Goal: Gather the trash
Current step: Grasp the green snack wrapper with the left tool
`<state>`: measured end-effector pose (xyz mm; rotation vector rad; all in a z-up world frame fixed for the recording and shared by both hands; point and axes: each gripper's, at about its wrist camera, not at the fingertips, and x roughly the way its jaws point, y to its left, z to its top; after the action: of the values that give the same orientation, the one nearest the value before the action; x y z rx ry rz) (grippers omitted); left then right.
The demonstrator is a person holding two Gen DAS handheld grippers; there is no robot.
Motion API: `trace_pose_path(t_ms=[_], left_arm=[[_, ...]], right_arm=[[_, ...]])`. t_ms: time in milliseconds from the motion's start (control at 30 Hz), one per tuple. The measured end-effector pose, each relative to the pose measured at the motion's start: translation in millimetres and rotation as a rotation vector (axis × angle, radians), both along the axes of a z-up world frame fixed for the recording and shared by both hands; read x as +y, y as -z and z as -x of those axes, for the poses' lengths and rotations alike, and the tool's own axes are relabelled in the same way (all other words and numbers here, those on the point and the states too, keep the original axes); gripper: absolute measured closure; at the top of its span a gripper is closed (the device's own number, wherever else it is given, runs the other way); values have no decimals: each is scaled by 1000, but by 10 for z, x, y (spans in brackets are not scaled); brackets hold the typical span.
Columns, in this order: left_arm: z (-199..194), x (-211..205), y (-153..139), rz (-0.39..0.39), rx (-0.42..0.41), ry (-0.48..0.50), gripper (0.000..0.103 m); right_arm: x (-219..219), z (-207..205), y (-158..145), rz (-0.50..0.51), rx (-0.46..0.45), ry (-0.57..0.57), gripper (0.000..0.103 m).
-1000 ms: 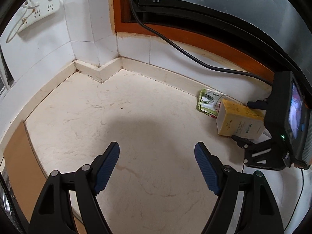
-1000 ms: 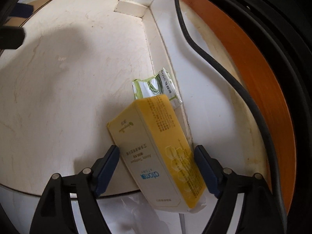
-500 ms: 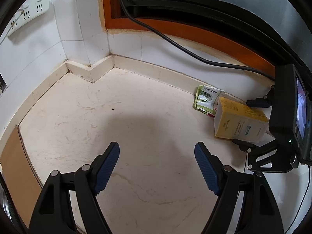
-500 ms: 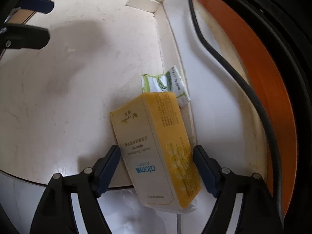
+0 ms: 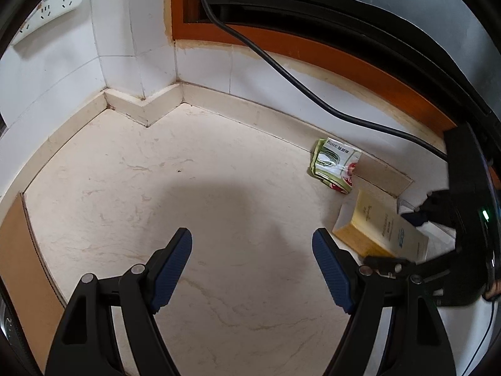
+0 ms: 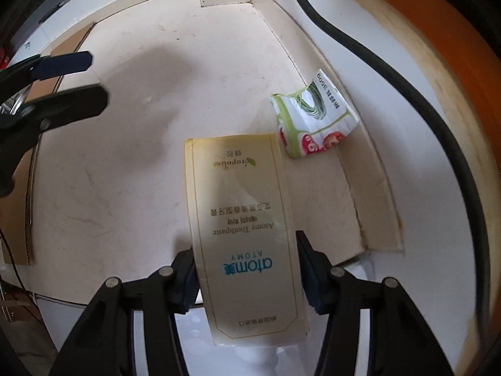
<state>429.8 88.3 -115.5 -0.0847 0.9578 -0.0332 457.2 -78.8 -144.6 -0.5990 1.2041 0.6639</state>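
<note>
- Here, the left gripper hung with its jaws apart and nothing between them, over bare pale counter. Likely parked there so it stayed out of the other hand's way.
- Ahead of it and to its left, a brown board lay along the counter edge, and a white power strip sat on the tiled wall; neither looked like trash.
- To the right of the left gripper, near the wall base, lay a crumpled green-and-white wrapper, untouched. Probably the next piece to collect.
- Just right of that gripper's right finger, the yellow toothpaste box lay at the counter's edge, partly overhanging.
- The right gripper had just been closing on the box; both pads sat against its long sides near the end closest to the camera, so I took it as clamped. Gripping across the narrow width suits the jaw span.
- Ahead and right of the right gripper, the wrapper leaned at the wall base, just beyond the box's far corner; whether they touched I could not tell.
- Further right, a black cable ran along the wall, well clear of the grasp.
</note>
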Motion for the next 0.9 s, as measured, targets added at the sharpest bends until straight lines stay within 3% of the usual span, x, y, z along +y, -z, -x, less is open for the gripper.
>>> trace_pose_path(t_ms=[133,300,400,667,800,900], left_arm=[[-69,-50,7,2,2,30,25],[-249,-205,80,27,28,100,25],[-384,-308,131,55,36,142,25],[-800,-489,324,162,40,171,25],[-947,-678,432,91,28,179,25],[-1010,-804,498,46,32,197,17]], right_arm=[[-50,230,-61,-56,-26,83,50],[-321,378,-253,-186,-79,331,50],[-486,518,-220,-250,-85,447,50],[-815,674,-306,-335,-133,558,50],[-873,648,-260,-355,-119,587,50],[-932,658,-237,-367,-104,607,50]])
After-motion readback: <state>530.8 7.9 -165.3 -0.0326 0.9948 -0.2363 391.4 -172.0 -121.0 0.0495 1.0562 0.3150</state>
